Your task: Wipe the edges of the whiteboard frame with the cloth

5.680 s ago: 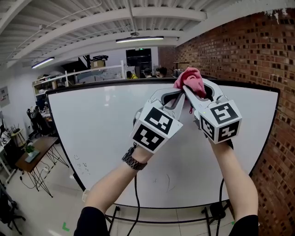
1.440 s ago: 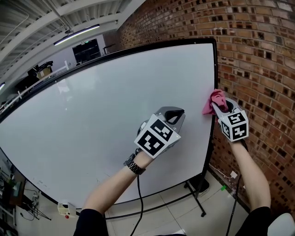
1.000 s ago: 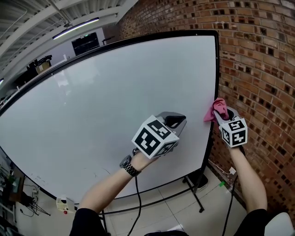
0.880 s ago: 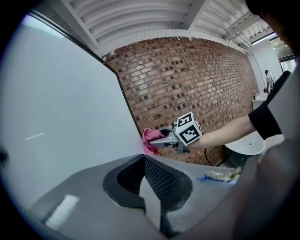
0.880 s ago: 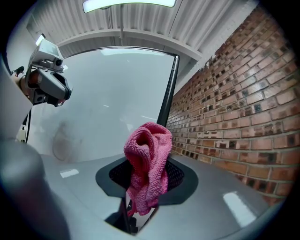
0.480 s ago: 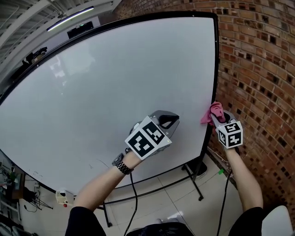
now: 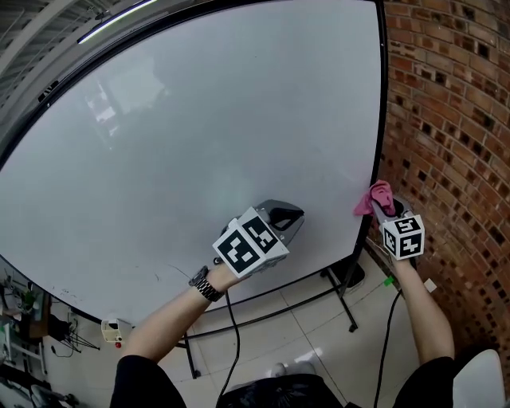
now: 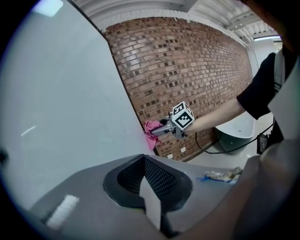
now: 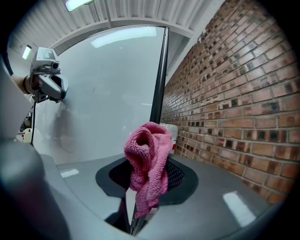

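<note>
Cloth point(image 7: 373, 197) is pinched in the right gripper's point(image 7: 387, 207) closed fingers and held at the whiteboard point(image 7: 199, 143) frame's point(image 7: 382, 119) right edge; left gripper's point(image 7: 284, 214) fingers are closed on nothing

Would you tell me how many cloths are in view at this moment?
1. The pink cloth is clamped in the right gripper, at the right edge of the whiteboard frame. The left gripper, jaws together, holds none.

Bright overhead strip light point(image 7: 115, 20); soft glare on the whiteboard point(image 7: 199, 135); fisheye bows every edge, corners black in gripper views.
</note>
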